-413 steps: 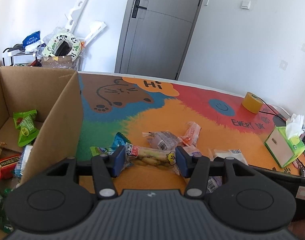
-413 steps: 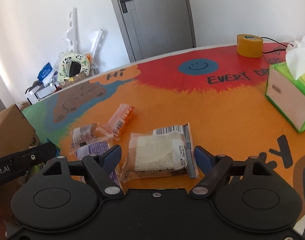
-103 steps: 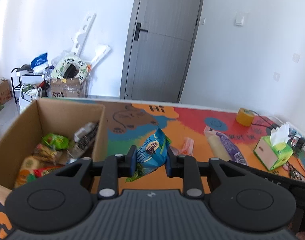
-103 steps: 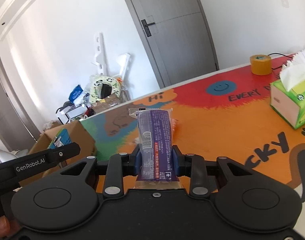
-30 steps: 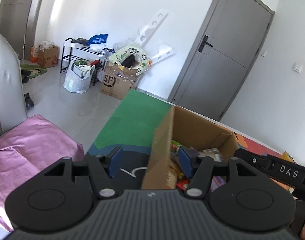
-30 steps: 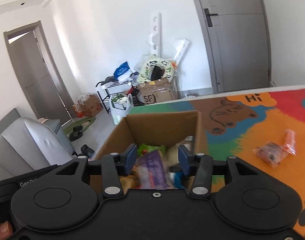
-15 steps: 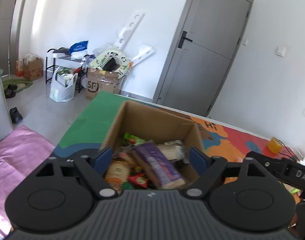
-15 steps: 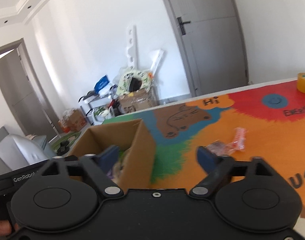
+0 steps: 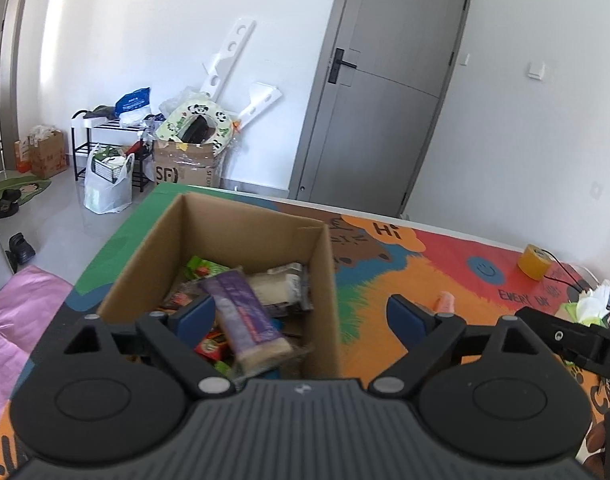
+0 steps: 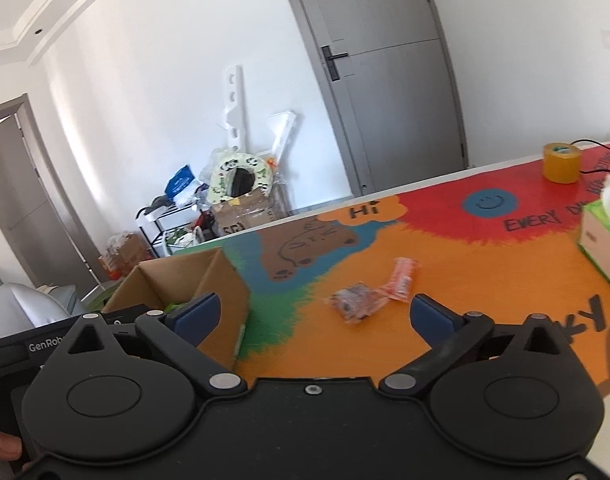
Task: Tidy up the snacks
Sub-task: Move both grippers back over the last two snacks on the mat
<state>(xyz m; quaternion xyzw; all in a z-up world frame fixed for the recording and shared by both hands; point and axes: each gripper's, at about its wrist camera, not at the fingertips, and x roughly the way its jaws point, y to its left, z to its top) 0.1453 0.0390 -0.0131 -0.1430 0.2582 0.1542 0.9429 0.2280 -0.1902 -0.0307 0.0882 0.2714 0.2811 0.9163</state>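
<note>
A cardboard box (image 9: 229, 220) stands on the colourful table mat and holds several snacks, with a purple packet (image 9: 245, 316) lying on top. My left gripper (image 9: 303, 316) is open and empty above the box's near right wall. My right gripper (image 10: 315, 314) is open and empty, to the right of the box (image 10: 225, 280). Two snacks lie on the mat ahead of it: a clear dark packet (image 10: 355, 300) and an orange-pink packet (image 10: 403, 278). The orange-pink packet (image 9: 445, 304) also shows in the left wrist view.
A green tissue box (image 10: 605, 244) and a yellow tape roll (image 10: 561, 162) sit at the right of the table. A black cable runs by the tape. The floor, a pink cushion (image 9: 9, 316) and clutter by the wall lie beyond the table's left edge.
Both grippers let go of their snacks into the box and opened wide. The purple packet now lies in the box. The right gripper has swung right toward the two snacks on the mat.
</note>
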